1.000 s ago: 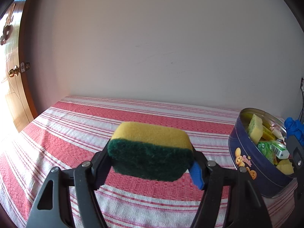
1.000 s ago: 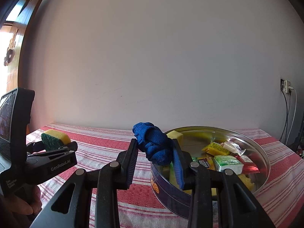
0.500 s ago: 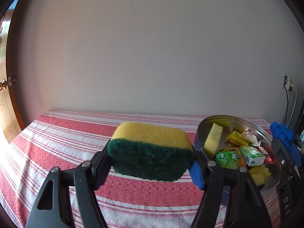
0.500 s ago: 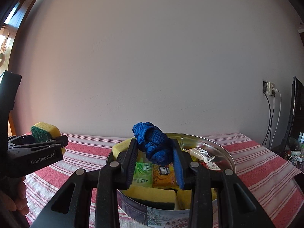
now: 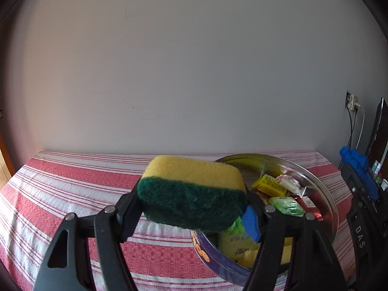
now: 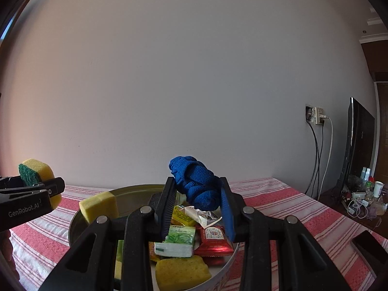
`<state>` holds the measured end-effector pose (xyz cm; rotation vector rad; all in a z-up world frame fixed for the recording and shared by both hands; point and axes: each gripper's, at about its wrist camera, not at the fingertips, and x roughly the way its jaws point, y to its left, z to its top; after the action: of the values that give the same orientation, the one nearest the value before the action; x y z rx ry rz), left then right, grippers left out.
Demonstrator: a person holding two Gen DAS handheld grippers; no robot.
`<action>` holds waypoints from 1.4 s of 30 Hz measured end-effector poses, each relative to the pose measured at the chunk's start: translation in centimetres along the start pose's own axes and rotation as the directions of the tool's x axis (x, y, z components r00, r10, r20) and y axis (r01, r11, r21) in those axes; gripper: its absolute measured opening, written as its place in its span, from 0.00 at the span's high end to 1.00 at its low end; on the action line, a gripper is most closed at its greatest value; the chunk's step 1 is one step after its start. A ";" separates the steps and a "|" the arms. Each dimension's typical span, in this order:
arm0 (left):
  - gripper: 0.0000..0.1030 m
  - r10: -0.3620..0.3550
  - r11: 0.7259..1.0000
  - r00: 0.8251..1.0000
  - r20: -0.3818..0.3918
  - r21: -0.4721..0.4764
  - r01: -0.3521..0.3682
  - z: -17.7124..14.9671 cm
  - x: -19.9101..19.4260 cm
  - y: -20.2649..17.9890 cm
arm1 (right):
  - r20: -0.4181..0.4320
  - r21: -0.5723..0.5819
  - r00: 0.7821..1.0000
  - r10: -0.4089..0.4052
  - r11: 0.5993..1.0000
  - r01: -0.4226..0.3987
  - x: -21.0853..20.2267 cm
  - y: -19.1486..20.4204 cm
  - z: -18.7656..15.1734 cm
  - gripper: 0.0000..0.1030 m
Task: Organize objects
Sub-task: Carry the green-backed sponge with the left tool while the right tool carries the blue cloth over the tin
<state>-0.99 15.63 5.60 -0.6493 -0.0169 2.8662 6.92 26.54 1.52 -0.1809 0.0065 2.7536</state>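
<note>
Left hand-held gripper (image 5: pixel 192 209) clamped on yellow-green sponge (image 5: pixel 191 189), held above worktop (image 5: pixel 72 189) just left of tin; right hand-held gripper (image 6: pixel 197 200) pinching blue knit cloth (image 6: pixel 194 184) over round tin (image 6: pixel 135 190), packets and sponges inside; wall behind
</note>
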 end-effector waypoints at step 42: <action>0.32 0.004 1.000 0.992 -0.128 0.021 -0.001 0.3 7.2 -6.2 | -0.188 -0.083 0.982 0.024 0.996 -0.040 7.2 -1.1 -0.6 0.64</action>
<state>-6.34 23.13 3.17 -0.8277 0.0327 2.8175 0.77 30.27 0.02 -0.4656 -0.0607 2.7605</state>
